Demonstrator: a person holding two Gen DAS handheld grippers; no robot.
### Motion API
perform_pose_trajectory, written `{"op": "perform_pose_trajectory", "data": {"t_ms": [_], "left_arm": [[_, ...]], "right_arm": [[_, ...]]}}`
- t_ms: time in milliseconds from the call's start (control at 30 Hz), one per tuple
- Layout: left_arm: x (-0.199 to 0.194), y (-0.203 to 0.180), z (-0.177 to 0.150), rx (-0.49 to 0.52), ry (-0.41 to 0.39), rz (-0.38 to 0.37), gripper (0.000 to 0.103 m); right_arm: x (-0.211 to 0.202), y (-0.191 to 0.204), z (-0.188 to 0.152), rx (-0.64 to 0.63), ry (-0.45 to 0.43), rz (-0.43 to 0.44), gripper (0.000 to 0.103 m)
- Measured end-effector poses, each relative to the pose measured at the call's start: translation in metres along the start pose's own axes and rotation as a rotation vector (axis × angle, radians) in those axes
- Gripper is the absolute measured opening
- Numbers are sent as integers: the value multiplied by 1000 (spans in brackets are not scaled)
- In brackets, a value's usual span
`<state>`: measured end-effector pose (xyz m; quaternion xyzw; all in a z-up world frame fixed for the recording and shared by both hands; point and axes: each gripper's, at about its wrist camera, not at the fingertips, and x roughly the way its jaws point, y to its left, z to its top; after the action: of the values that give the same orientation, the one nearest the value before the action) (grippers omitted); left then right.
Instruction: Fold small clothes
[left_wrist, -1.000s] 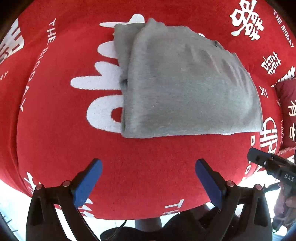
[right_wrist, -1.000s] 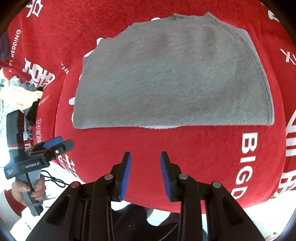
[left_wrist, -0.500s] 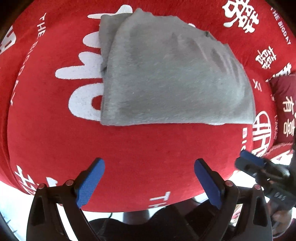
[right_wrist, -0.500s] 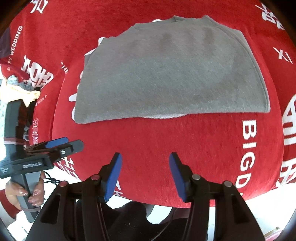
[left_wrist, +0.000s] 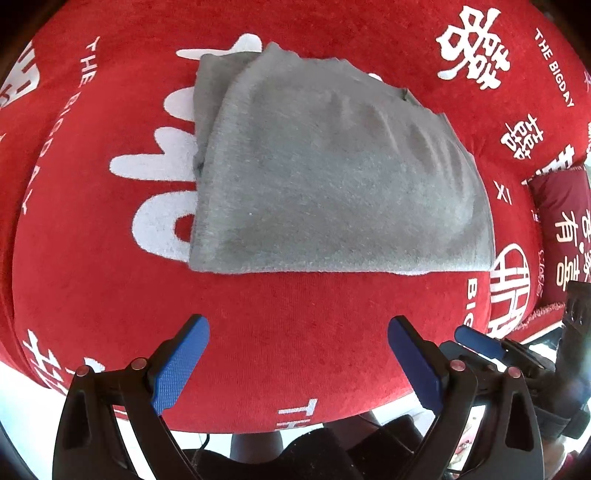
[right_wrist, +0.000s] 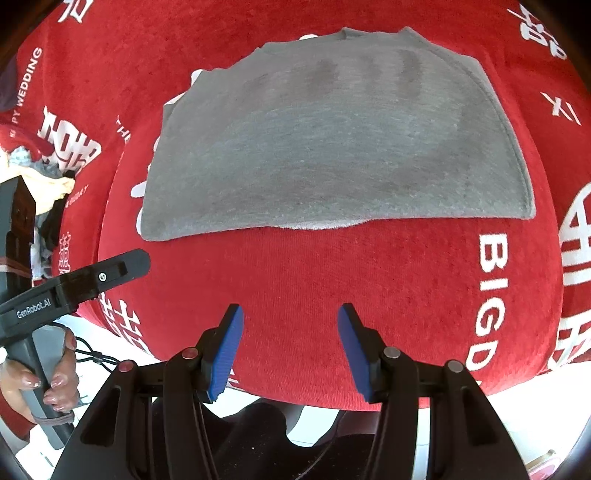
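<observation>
one grey garment (left_wrist: 332, 177) lies folded flat on a red cloth (left_wrist: 295, 332), its straight near edge facing both grippers and well clear of them. the red cloth has a short plush pile and is printed in white with "the bigday", "xi", "big" and large chinese characters; from the right wrist view "py wedding" can also be read at the far left. the garment looks like soft fleecy knit, roughly dome-shaped under the fisheye, with a second layer peeking out along its left side and a stitched hem down the right edge. the left gripper (left_wrist: 297, 363) hangs above the cloth with its two blue textured pads (left_wrist: 181, 365) spread wide, holding nothing. the right gripper (right_wrist: 290, 350) has its two blue pads (right_wrist: 225, 354) parted to a middling gap, also holding nothing. the left tool's black body reads "genrobot.ai" in the right wrist view, gripped by a hand (right_wrist: 40, 384). a dark red cushion (left_wrist: 565, 229) with chinese writing sits at the right.
</observation>
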<state>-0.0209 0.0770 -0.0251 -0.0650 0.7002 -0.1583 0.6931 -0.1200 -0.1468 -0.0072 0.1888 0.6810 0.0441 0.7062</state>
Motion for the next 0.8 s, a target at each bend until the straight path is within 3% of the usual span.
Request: {"op": "perform_pose_trajectory", "data": {"t_ms": [800], "left_arm": [[17, 10, 7, -132, -21, 44, 98]], "right_arm": [[25, 4, 22, -42, 82, 60, 57]]}}
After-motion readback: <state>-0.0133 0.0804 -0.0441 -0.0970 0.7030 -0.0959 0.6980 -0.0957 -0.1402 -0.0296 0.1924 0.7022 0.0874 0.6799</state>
